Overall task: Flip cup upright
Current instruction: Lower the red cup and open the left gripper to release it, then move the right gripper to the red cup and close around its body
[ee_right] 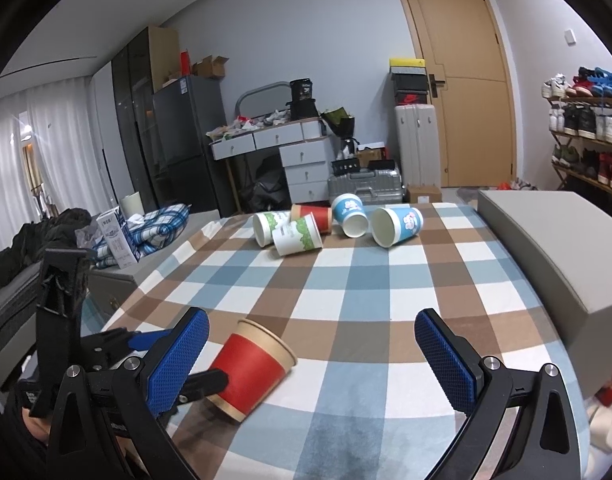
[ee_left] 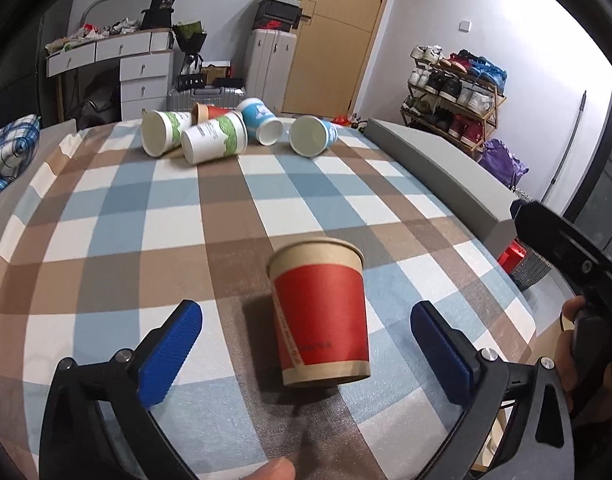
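Red cup [ee_left: 320, 314] lies on its side on the checked cloth [ee_left: 106, 216], dead ahead between the left gripper's [ee_left: 306, 344] wide-open fingers, touching neither. Long axis runs straight away from that gripper, base nearest, mouth far (rim slightly raised, it seems). Left is clearly nearer. Right gripper [ee_right: 312, 356] is also spread wide and empty; the cup sits off its left finger [ee_right: 178, 360]. Cup's underside is hidden; its print is unreadable. Five more tipped cups [ee_right: 334, 224] far ahead.

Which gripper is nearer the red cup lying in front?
Left. The left gripper has its open jaws either side of the red cup; the right gripper sits open beside it, the cup near its left jaw.
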